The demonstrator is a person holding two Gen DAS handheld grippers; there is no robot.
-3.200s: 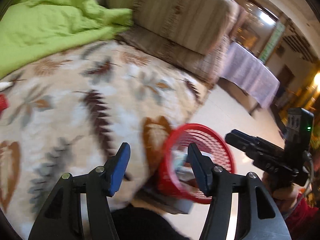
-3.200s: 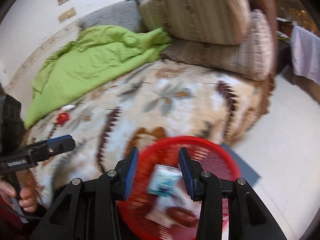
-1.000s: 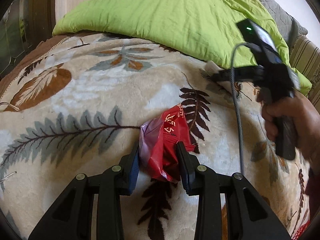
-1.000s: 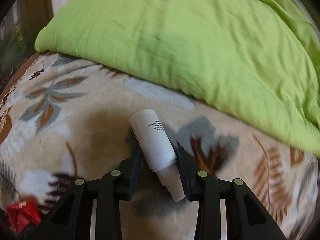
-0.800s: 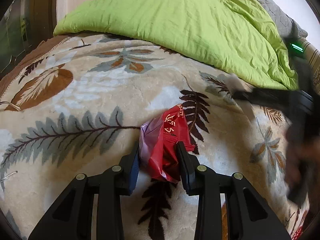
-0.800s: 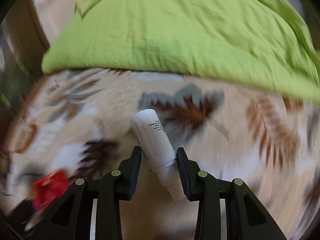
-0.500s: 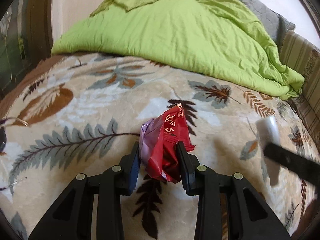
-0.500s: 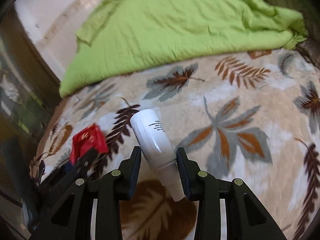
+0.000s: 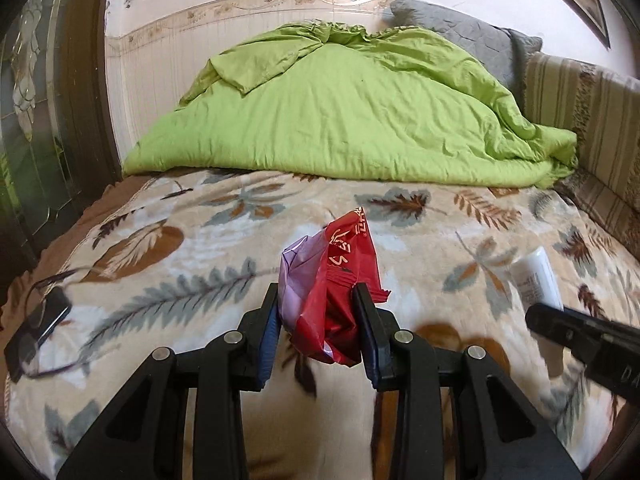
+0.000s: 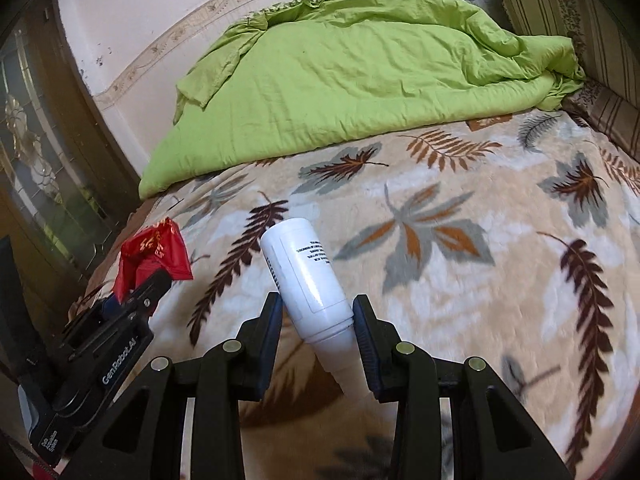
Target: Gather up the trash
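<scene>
**Presently: two trash items in the grippers, above the bed**

Left gripper (image 9: 318,330): fingers are pressing in on a crumpled red snack wrapper (image 9: 336,292) with a purple inner face. The wrapper is standing up out of the grip, above the leaf-patterned blanket (image 9: 200,240).

Right gripper (image 10: 318,330): fingers are clamping a white bottle (image 10: 306,280) near its neck. The bottle is tilting up and to the left, base end away from the camera, printed label facing up, narrow cap end pointing back between the fingers.

Surroundings: a green duvet (image 9: 344,112) is lying heaped at the far end of the blanket; a striped cushion (image 9: 588,92) is leaning at the right. A dark flat object with cords (image 9: 36,332) is resting at the blanket's left edge.
</scene>
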